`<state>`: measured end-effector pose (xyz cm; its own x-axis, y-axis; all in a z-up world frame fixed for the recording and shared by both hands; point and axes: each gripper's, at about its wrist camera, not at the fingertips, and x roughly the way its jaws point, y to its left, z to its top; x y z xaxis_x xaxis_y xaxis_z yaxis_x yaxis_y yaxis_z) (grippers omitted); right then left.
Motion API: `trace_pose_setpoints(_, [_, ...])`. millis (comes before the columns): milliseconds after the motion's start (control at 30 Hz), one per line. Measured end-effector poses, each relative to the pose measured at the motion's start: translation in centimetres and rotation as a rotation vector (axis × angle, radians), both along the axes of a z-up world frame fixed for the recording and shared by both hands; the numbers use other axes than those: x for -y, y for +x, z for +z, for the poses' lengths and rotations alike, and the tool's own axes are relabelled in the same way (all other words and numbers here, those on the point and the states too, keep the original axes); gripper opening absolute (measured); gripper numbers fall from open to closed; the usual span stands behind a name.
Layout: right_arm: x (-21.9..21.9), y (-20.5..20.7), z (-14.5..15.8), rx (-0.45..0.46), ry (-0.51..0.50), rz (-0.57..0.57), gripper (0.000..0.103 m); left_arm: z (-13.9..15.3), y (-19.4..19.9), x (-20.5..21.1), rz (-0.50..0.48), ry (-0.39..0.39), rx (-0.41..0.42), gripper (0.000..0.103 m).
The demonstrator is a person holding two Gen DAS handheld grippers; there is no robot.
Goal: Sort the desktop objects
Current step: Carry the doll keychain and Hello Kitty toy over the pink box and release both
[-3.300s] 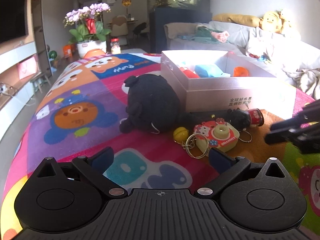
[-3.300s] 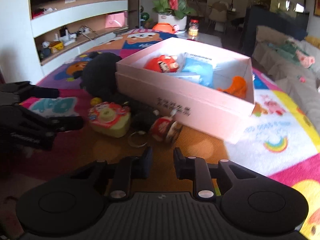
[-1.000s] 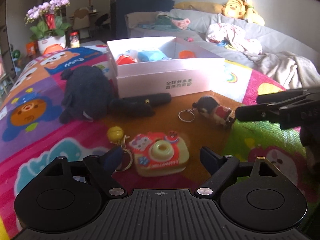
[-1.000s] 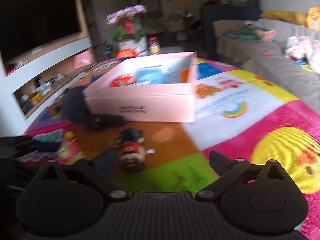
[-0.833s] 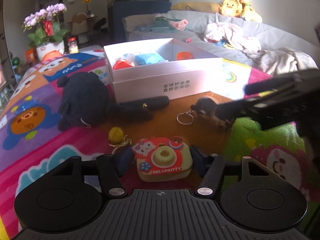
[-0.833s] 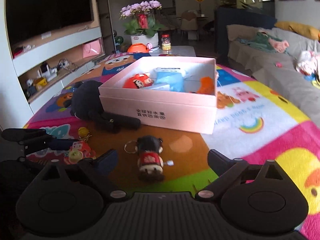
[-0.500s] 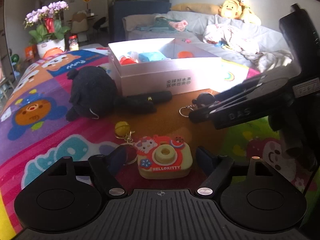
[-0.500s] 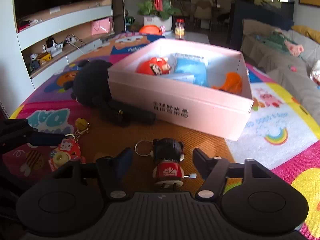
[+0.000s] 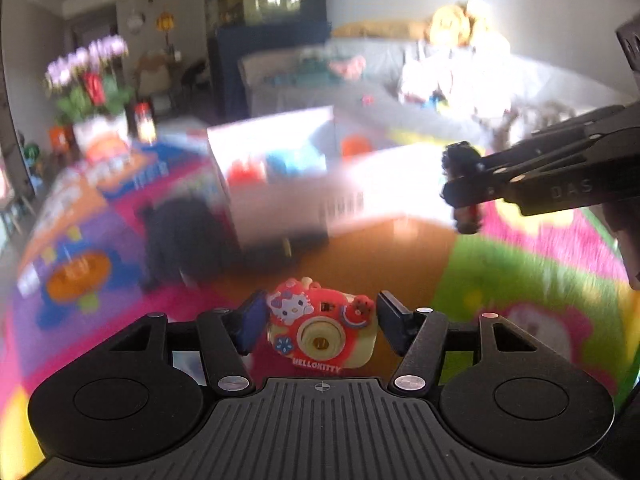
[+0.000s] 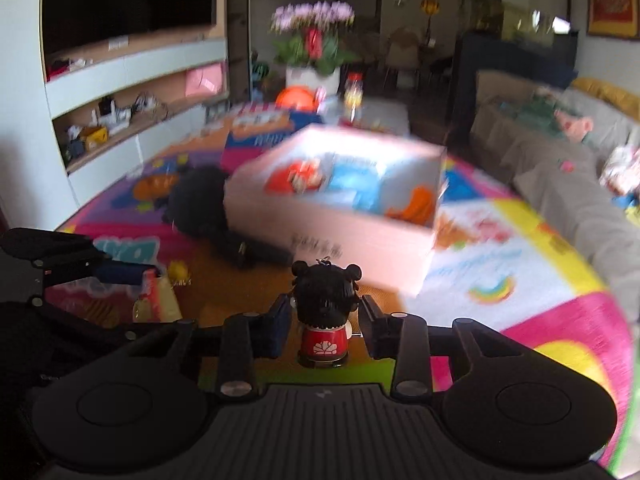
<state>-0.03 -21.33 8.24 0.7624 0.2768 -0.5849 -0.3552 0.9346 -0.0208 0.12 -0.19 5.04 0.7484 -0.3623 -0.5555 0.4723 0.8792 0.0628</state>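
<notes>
Between the fingers of the left gripper (image 9: 318, 326): a toy camera (image 9: 322, 334), red and cream, raised above the colourful mat (image 9: 520, 280). Jaws closing, pads pressed on both sides of its body. Probably light, of soft rubbery plastic, not fragile; best held by the flat sides, as now. Yellow ball charm (image 10: 178, 270) hanging from it, likely to swing.

Between the fingers of the right gripper (image 10: 322, 326): a small doll figure (image 10: 325, 320), black hair, red dress, also off the mat. Jaws closing on the body just below the head. Hard, light, perhaps a little slippery; round head a poor place to pinch.

Both grippers tilted downward, side by side, facing the open pink box (image 10: 360, 240), near but apart from it. Black plush toy (image 10: 198, 204) left of the box.
</notes>
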Motion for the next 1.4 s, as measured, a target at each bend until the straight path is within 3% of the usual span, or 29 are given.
trace_pose_setpoints(167, [1.7, -1.6, 5.2, 0.187, 0.033, -0.031, 0.036, 5.3, -0.2, 0.6, -0.011, -0.012, 0.185, 0.064])
trace_pose_setpoints(300, [2.0, -0.5, 7.4, 0.255, 0.036, -0.037, 0.036, 7.3, 1.2, 1.7, -0.016, 0.001, 0.267, 0.064])
trace_pose_setpoints(500, [2.3, 7.9, 9.4, 0.207, 0.115, -0.084, 0.036, 7.7, 6.3, 2.5, -0.009, 0.002, 0.236, 0.064])
trace_pose_setpoints(633, [1.4, 15.6, 9.5, 0.094, 0.133, -0.111, 0.039, 7.3, 9.6, 2.4, 0.012, -0.016, 0.177, 0.064])
trace_pose_setpoints(700, [1.6, 16.7, 9.2, 0.108, 0.141, -0.155, 0.041, 6.9, 10.3, 2.1, 0.025, -0.011, 0.171, 0.064])
trace_pose_setpoints(833, [3.7, 13.2, 7.6, 0.183, 0.205, -0.157, 0.074, 6.2, 11.8, 2.4, 0.012, -0.012, 0.144, 0.064])
trace_pose_setpoints(1033, [5.3, 7.4, 3.7, 0.134, 0.155, -0.09, 0.078, 7.8, 15.1, 4.9, -0.019, -0.137, 0.147, 0.066])
trace_pose_setpoints(1133, [4.7, 6.0, 2.9, 0.129, 0.102, -0.064, 0.082, 8.8, 15.9, 5.2, 0.0, -0.171, 0.167, 0.087])
trace_pose_setpoints(1267, [3.5, 4.7, 1.7, 0.163, 0.068, -0.036, 0.089, 7.9, 14.2, 3.1, 0.049, -0.131, 0.179, 0.095])
trace_pose_setpoints(1400, [2.4, 4.4, 0.6, 0.115, 0.076, -0.007, 0.091, 5.0, 11.3, -0.2, 0.147, -0.065, 0.166, 0.096])
